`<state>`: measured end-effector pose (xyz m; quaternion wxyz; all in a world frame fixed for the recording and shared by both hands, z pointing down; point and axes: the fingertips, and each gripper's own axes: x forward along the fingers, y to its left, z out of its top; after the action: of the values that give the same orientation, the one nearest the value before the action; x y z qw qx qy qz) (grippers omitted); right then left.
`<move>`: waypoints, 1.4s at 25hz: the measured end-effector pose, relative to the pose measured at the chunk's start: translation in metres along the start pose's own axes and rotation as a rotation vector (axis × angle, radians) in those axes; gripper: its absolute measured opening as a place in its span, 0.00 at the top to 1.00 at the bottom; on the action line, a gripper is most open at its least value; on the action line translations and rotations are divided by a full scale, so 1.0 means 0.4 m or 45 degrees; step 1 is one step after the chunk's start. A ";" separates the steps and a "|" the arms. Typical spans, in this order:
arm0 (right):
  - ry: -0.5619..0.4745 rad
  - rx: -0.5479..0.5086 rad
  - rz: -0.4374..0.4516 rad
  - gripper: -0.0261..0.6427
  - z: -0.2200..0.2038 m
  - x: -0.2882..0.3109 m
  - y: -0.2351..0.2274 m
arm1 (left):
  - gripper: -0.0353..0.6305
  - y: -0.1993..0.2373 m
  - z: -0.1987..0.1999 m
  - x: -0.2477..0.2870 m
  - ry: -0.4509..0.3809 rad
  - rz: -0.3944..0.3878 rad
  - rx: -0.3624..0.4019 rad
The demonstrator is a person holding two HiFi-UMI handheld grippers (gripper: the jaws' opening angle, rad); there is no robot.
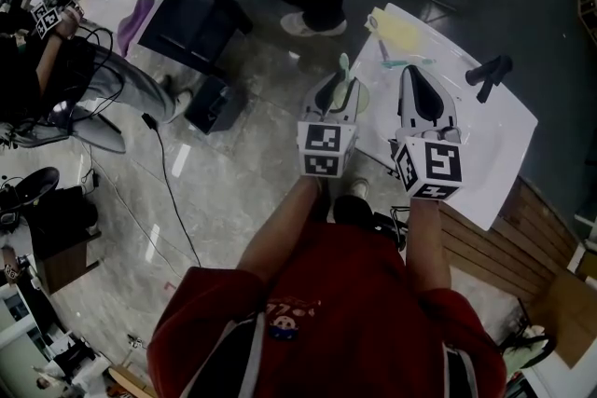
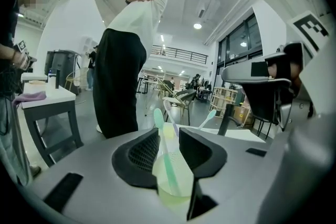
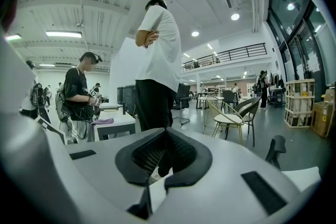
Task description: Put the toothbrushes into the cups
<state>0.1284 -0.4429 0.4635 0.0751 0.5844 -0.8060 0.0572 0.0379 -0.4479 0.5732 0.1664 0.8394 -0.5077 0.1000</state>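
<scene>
**Back the left gripper off the loaded cup without tipping it**

The mint-green toothbrush (image 2: 167,155) stands head-up in the translucent green cup (image 2: 182,186), leaning toward the left jaw. The cup sits right between the jaws of the left gripper (image 2: 168,131). Those jaws stand wide, and their pads look just clear of the cup's walls rather than pressing on them. I judge the cup let go and this brush done. No view shows whether the cup's base rests fully on the white table (image 1: 485,154). From the head view it is close to the table's edge.

The step in hand is therefore the withdrawal. It goes best as a straight pull back along the gripper's own line, held level, with the jaws left wide until the tips clear the rim. A sideways drift could let a pad catch the thin wall or the handle and topple the light cup.

Just ahead of the tips of the right gripper (image 3: 165,132) is a teal toothbrush (image 1: 408,62), with a lilac toothbrush (image 1: 382,49) beside it. A pale yellow thing (image 1: 401,31) next to them may be the second cup, but it is too blurred to say. The right gripper's jaws are closed together with nothing between them, so they must part before taking a brush. A black stand (image 1: 490,72) lies off to its right, best kept clear of.
</scene>
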 end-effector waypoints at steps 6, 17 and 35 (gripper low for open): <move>-0.014 0.008 -0.009 0.92 0.005 -0.009 -0.010 | 0.75 -0.017 0.033 -0.010 -0.034 -0.006 0.026; -0.091 0.032 -0.082 0.92 0.052 -0.061 -0.062 | 0.74 -0.089 0.157 -0.040 -0.152 -0.063 0.107; -0.245 0.004 -0.444 0.92 0.155 -0.307 -0.283 | 0.74 -0.405 0.367 -0.047 -0.384 -0.388 0.231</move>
<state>0.2701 -0.3744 0.3801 0.0054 0.7180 -0.6959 -0.0115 0.1723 -0.4188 0.4025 0.0258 0.9233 -0.3831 -0.0077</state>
